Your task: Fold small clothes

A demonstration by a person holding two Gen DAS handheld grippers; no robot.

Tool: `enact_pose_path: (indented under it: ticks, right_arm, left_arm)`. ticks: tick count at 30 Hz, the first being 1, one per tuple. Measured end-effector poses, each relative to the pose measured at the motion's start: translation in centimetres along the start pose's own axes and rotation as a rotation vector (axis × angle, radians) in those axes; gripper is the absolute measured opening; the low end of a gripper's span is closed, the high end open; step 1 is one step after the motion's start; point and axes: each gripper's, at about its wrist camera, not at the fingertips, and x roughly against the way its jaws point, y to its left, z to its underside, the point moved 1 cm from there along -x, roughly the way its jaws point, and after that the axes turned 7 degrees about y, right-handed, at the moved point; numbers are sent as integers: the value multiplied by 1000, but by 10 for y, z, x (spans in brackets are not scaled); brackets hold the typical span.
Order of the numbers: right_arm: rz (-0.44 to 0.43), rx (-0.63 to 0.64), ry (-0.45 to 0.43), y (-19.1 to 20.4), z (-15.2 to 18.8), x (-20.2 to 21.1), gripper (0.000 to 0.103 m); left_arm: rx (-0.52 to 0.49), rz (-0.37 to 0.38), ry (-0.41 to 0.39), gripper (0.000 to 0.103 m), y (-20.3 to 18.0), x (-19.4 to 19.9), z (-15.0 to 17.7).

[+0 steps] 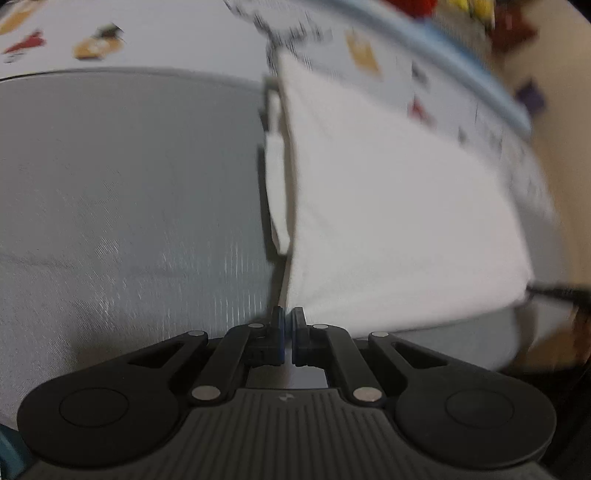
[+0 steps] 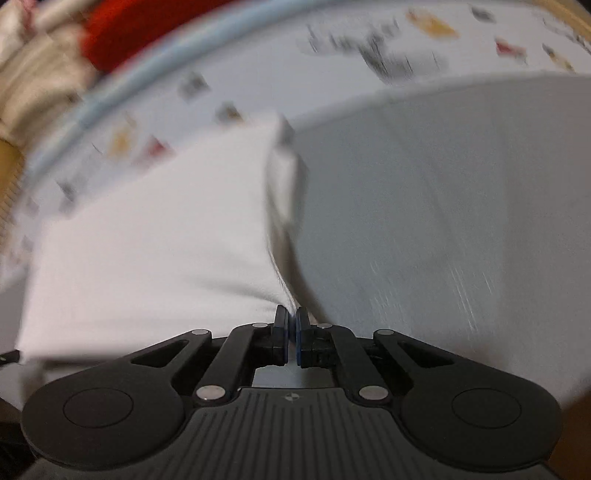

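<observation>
A white garment (image 1: 388, 221) hangs stretched in the air between my two grippers, over a grey garment (image 1: 129, 192) that lies flat on the table. My left gripper (image 1: 288, 325) is shut on the white garment's near edge. In the right wrist view the white garment (image 2: 155, 236) fills the left half and the grey garment (image 2: 443, 206) the right. My right gripper (image 2: 291, 325) is shut on the white garment's edge. Both views are motion-blurred.
A white tablecloth (image 1: 166, 33) with small printed pictures and a light blue border (image 1: 480, 77) covers the table. Red and yellow items (image 1: 443, 7) lie beyond the far edge. A red object (image 2: 140, 26) shows at the top left of the right wrist view.
</observation>
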Motion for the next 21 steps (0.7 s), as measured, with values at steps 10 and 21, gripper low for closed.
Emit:
enact_pose_path:
  ticks: [10,21]
  right_arm:
    - [43,57,-25,13,-1,-1,24]
    - [125,54,48,6,-5,-18,15]
  left_arm:
    - [198,99,-144,30,12,15,-31]
    - [267,75,-91,50,7,-20,-70]
